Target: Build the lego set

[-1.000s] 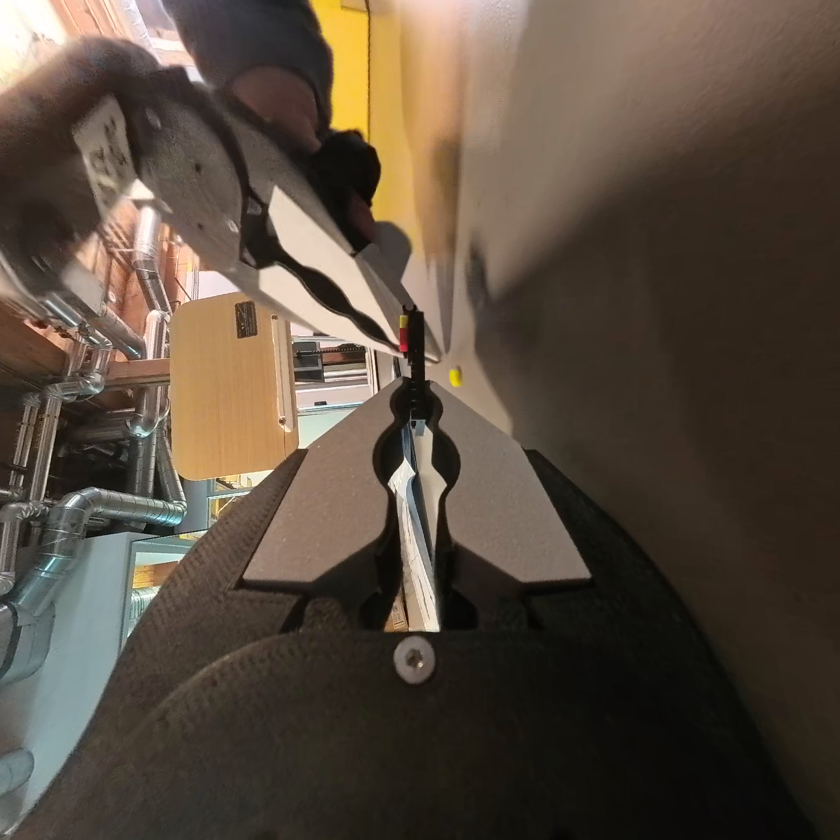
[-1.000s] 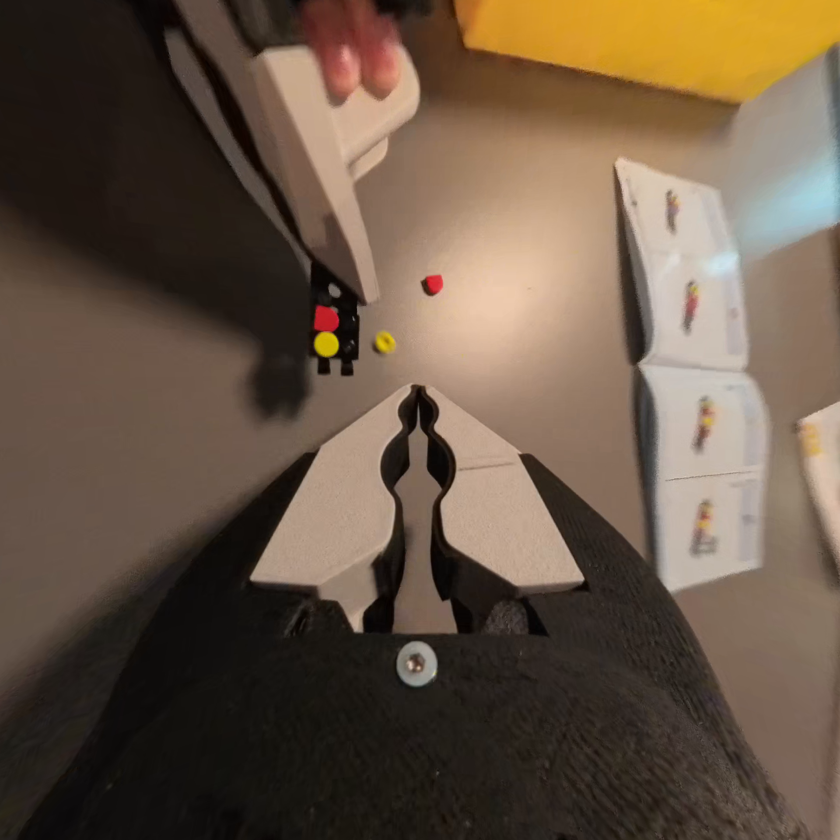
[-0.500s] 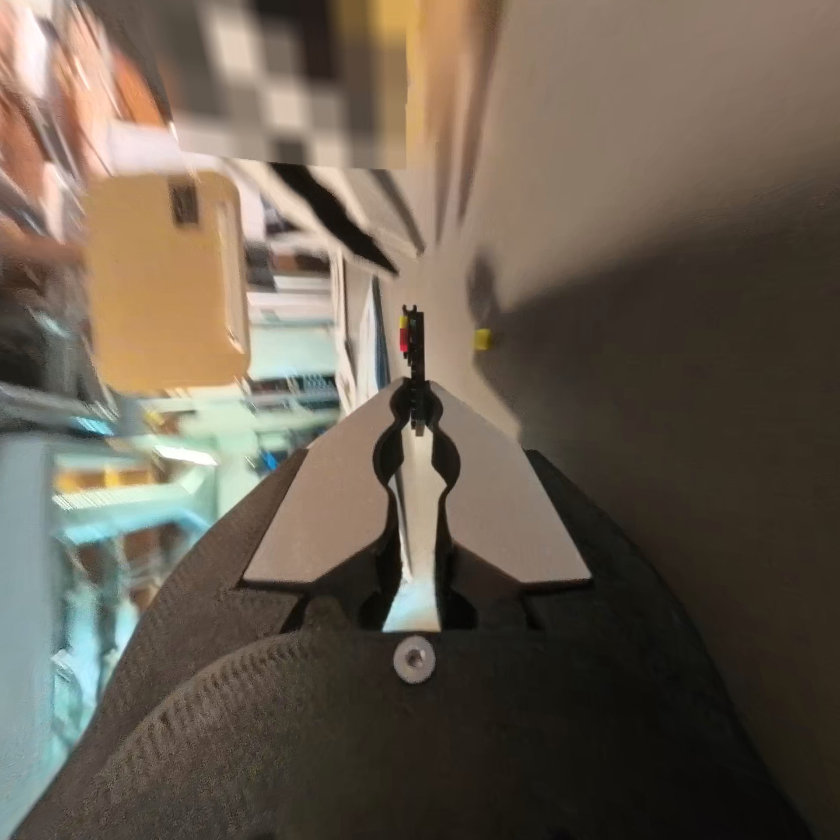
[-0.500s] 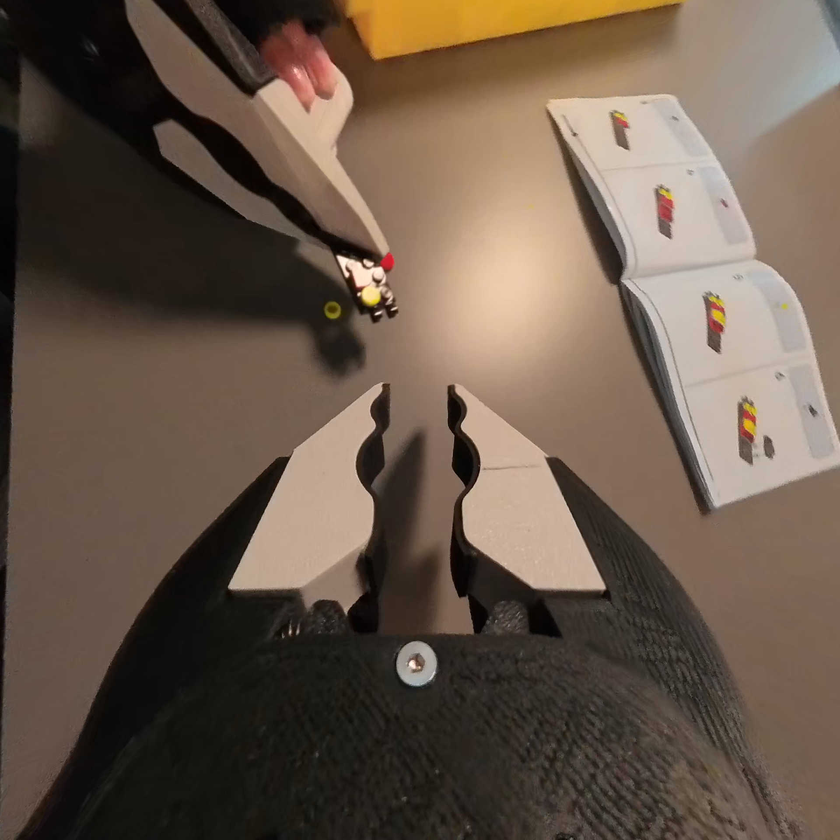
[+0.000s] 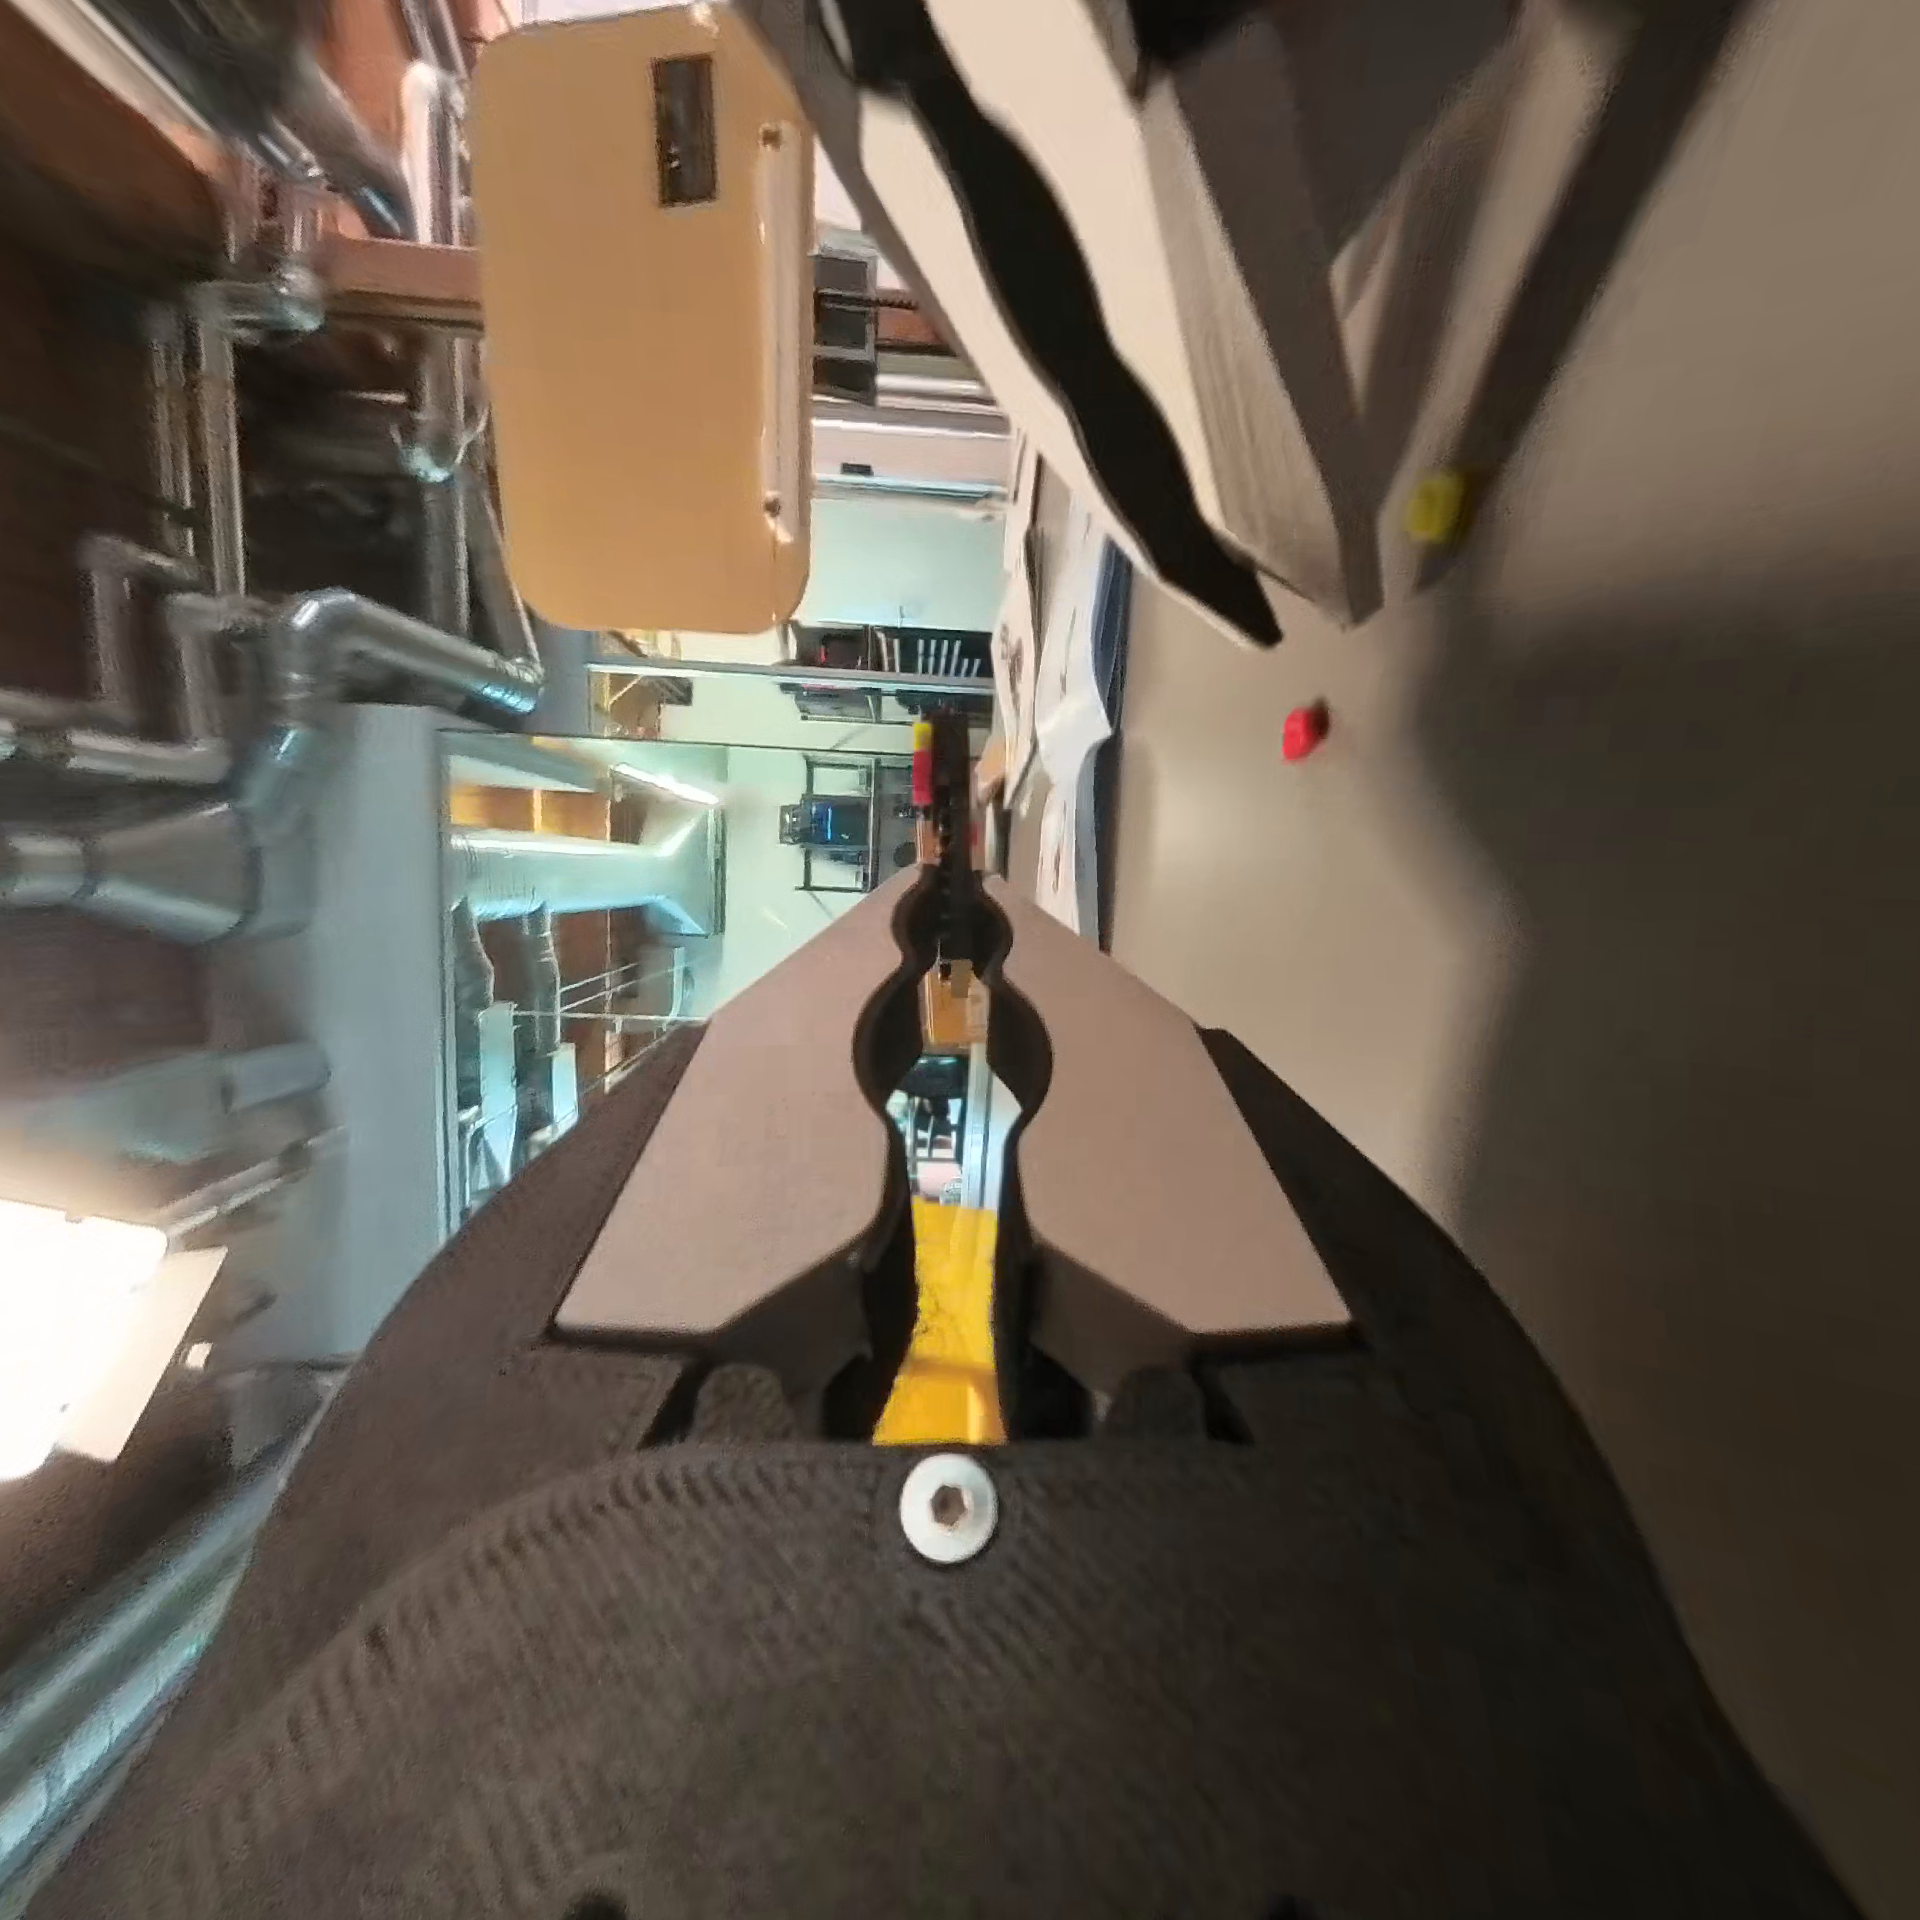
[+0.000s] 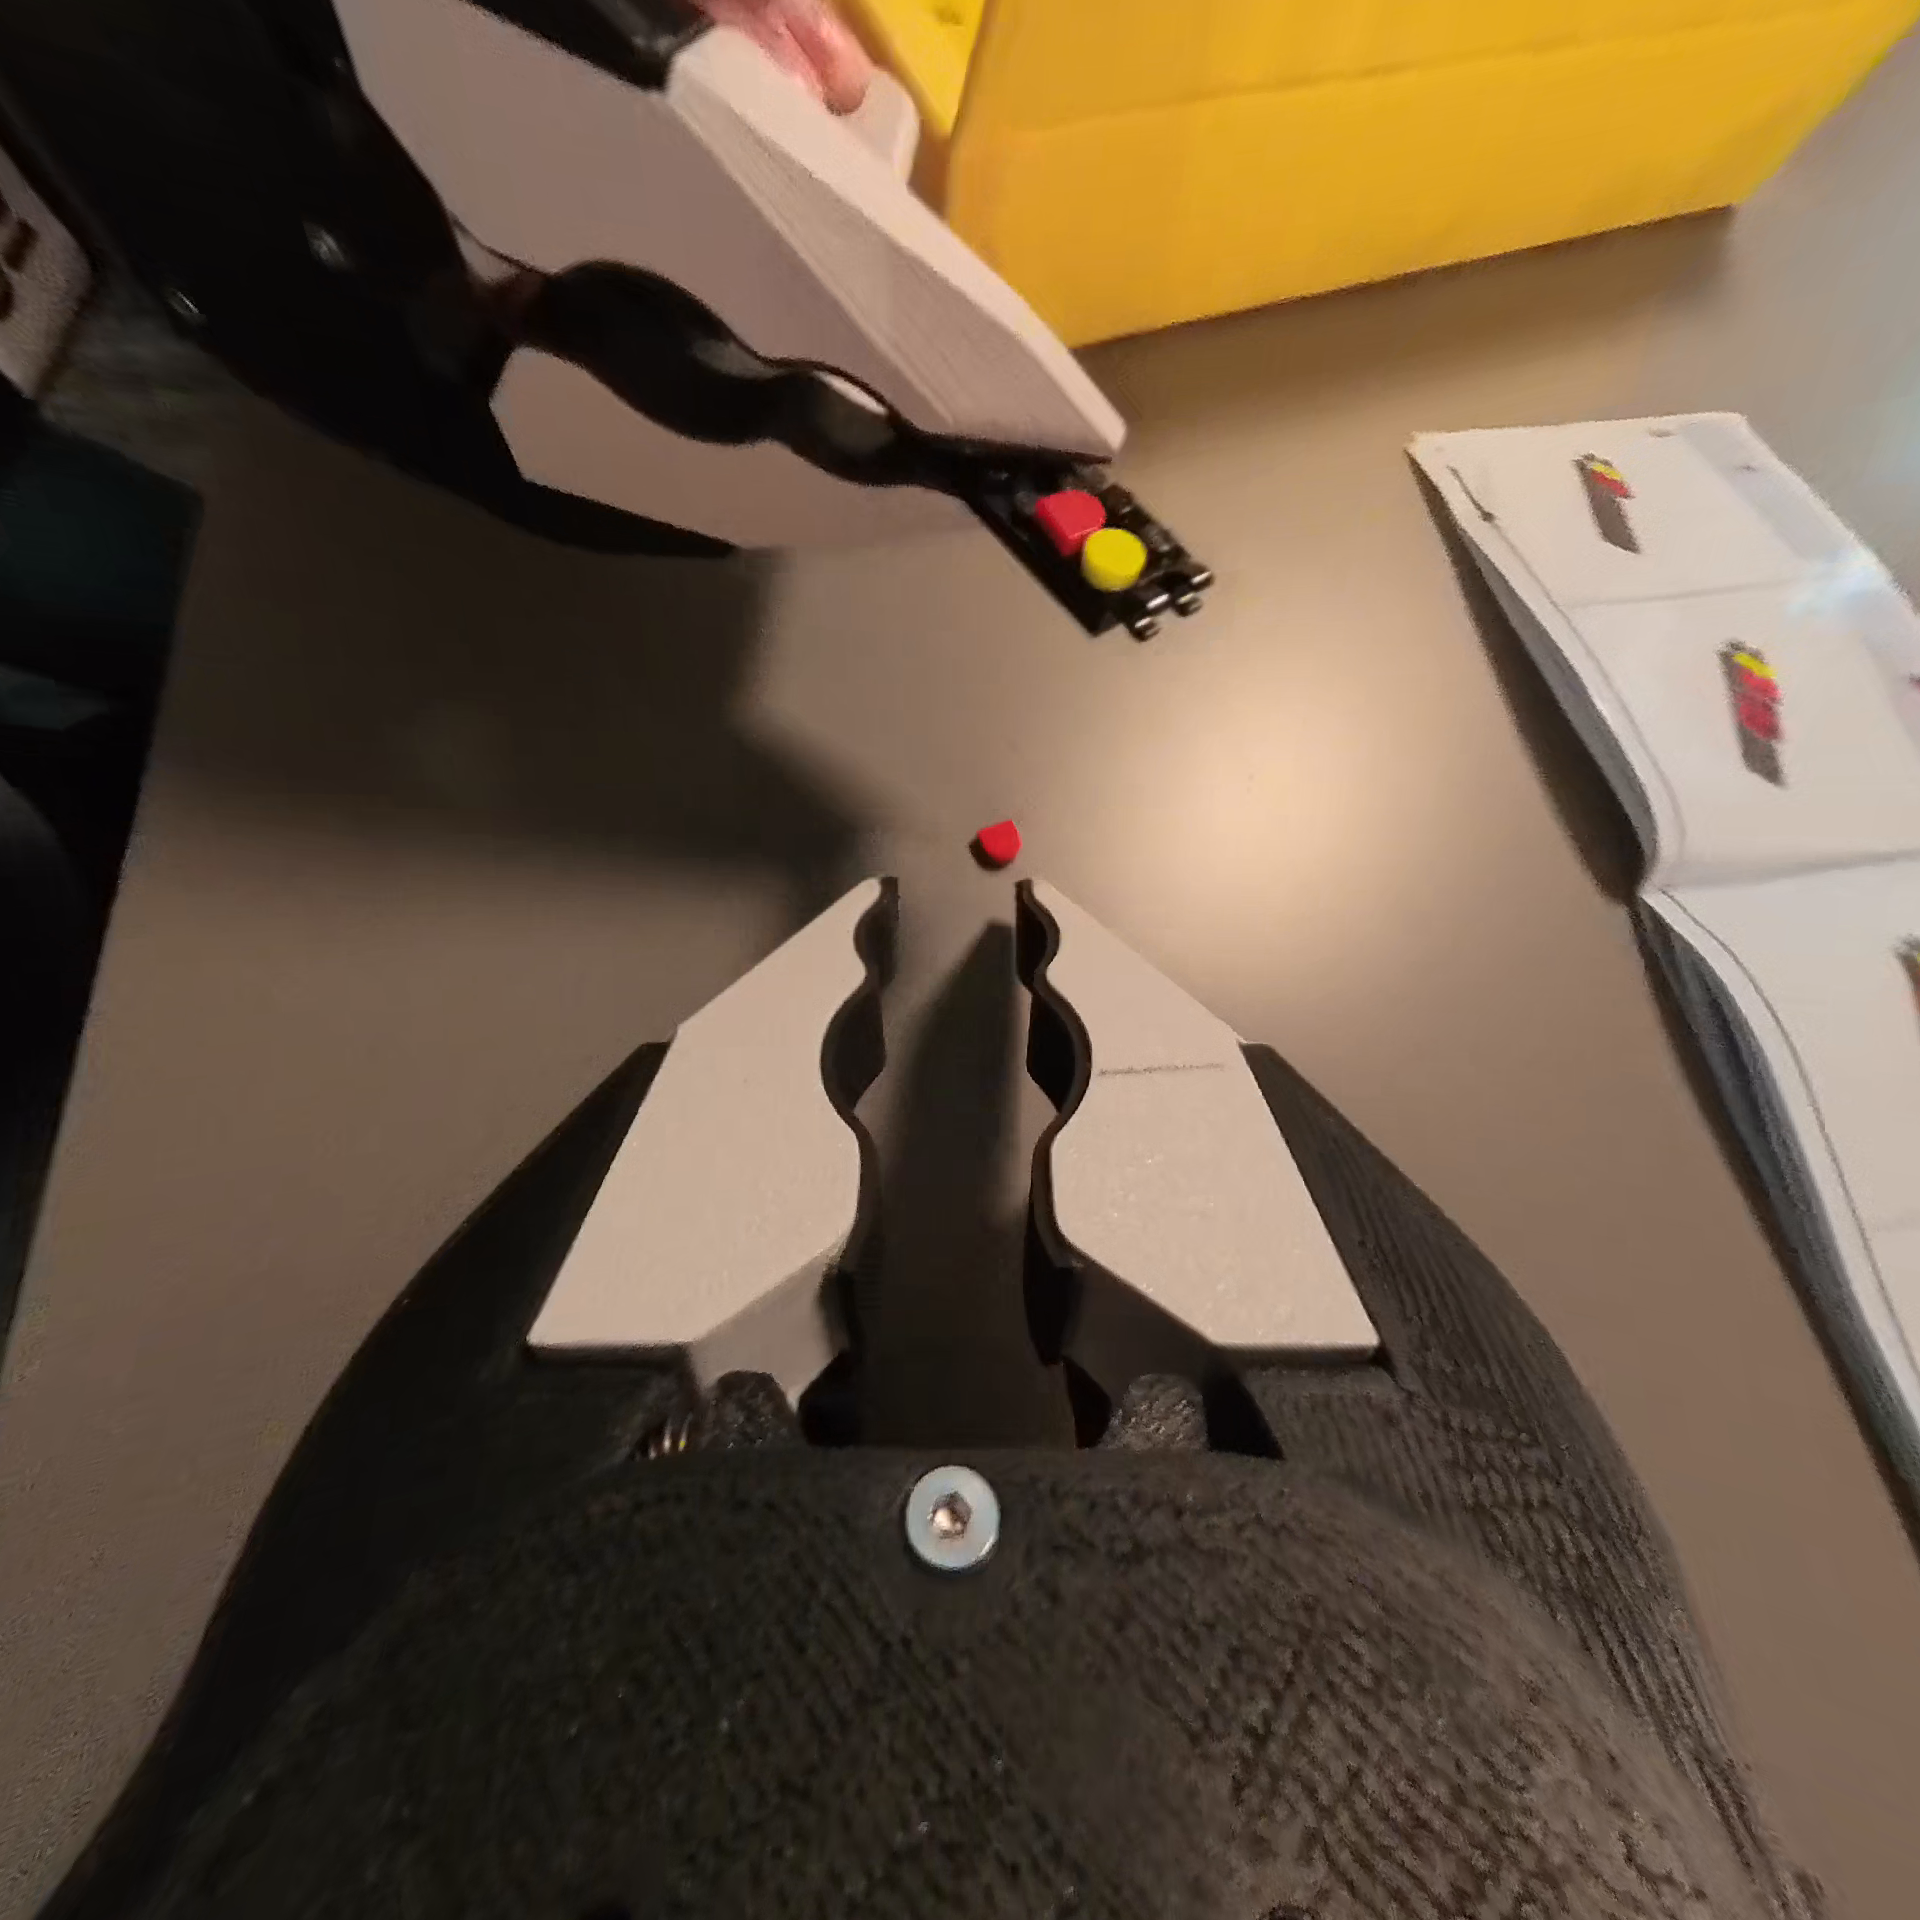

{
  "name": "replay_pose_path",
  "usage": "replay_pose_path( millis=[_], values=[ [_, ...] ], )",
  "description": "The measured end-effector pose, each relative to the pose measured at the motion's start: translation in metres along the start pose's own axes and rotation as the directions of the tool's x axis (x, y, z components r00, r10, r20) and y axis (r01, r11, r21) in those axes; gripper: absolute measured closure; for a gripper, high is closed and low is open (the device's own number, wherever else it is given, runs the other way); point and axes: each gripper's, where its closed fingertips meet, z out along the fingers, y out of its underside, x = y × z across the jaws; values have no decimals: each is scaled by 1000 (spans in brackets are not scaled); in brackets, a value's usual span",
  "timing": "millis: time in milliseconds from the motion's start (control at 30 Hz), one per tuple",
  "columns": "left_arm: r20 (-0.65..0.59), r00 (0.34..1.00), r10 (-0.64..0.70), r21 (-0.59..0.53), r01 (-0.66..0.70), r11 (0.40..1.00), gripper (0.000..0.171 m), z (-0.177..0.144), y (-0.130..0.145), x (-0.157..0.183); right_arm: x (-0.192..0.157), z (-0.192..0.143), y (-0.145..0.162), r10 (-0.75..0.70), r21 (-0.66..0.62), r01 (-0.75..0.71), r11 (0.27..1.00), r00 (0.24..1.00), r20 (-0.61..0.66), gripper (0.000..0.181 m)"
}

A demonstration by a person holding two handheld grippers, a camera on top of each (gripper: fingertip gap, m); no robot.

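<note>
My left gripper is shut on a black lego plate, seen edge-on, with a red and a yellow stud on it. In the right wrist view the left gripper holds that plate above the table, studs facing up. My right gripper is open and empty, low over the grey table. A loose red lego piece lies just ahead of its fingertips. The red piece and a loose yellow piece also show in the left wrist view, under the right gripper.
An open instruction booklet lies on the table at the right. A yellow box stands at the back. A person's fingers hold the left gripper's handle. Some 7 cm of space lies between my two pairs of fingers.
My right gripper opened from shut and moved in toward the red piece. My left gripper swung the plate up and to the right. The yellow loose piece has left the right wrist view.
</note>
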Motion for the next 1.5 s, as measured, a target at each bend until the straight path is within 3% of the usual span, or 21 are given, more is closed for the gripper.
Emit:
replay_pose_path(
  millis=[200, 500, 633, 833, 1033, 1500],
  values=[
    [20, 998, 66, -18, -66, 998, 167, -8, 8, 6, 3, 11, -3, -37, -16, 39, 999, 993, 109, 162],
    [-26, 999, 33, -18, -34, 999, 168, -9, 7, 11, -11, 6, 0, -49, -15, 53, 998, 978, 201, 167],
    [-40, 998, 41, -3, -41, 999, 167, -10, 3, 13, -6, 7, -3, -57, 4, 57, 998, 985, 165, 166],
    [-51, 997, 51, 12, -50, 999, 168, -13, -1, 15, -14, 7, -3, -92, 7, 93, 996, 974, 208, 168],
    [-67, 995, 72, 35, -70, 997, 167, -16, -5, 18, -17, 10, -6, -199, 37, 197, 980, 934, 295, 167],
    [-88, 994, 64, 26, -62, 998, 167, -16, -1, 19, -19, 12, -5, -251, 53, 254, 966, 865, 434, 169]
  ],
)
